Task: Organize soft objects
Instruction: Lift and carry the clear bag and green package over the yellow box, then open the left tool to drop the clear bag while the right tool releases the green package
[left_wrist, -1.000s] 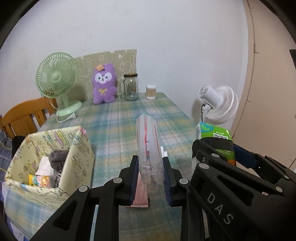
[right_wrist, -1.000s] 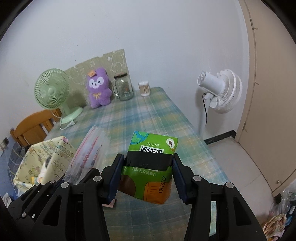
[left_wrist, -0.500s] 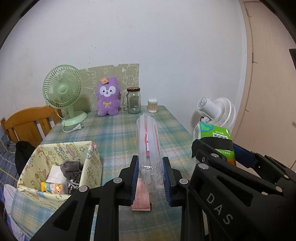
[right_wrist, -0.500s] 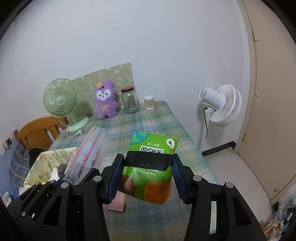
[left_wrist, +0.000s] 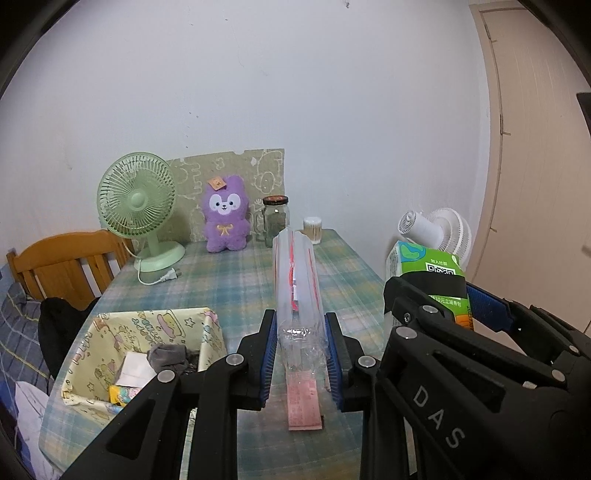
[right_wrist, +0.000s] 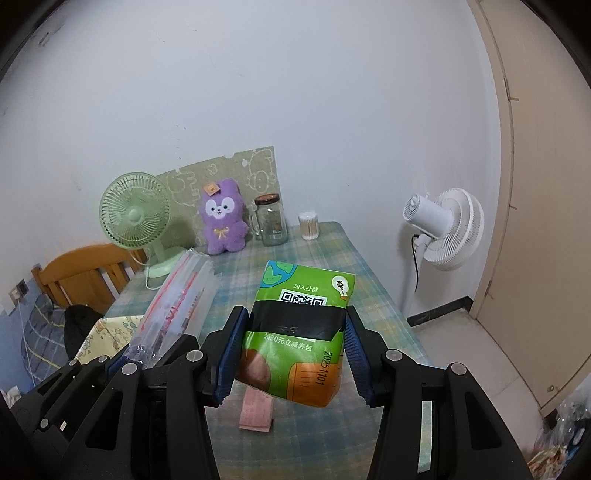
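Both claws sit higher above the bench (left_wrist: 236, 280) now: your left claw (left_wrist: 301, 354) clamps the clear bag (left_wrist: 295, 280), your right claw (right_wrist: 295, 354) the green pack (right_wrist: 295, 332).

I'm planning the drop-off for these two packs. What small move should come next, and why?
Probably swing the left gripper left, over the patterned box. Its jaws pinch the clear plastic pack above the table, the box sits open beside it with soft items inside, and the right gripper holds the green pack further away.

Two fans (left_wrist: 136, 199), one plush (left_wrist: 224, 218), one jar (left_wrist: 275, 218), one box (left_wrist: 92, 343), perhaps two packets (right_wrist: 295, 332)
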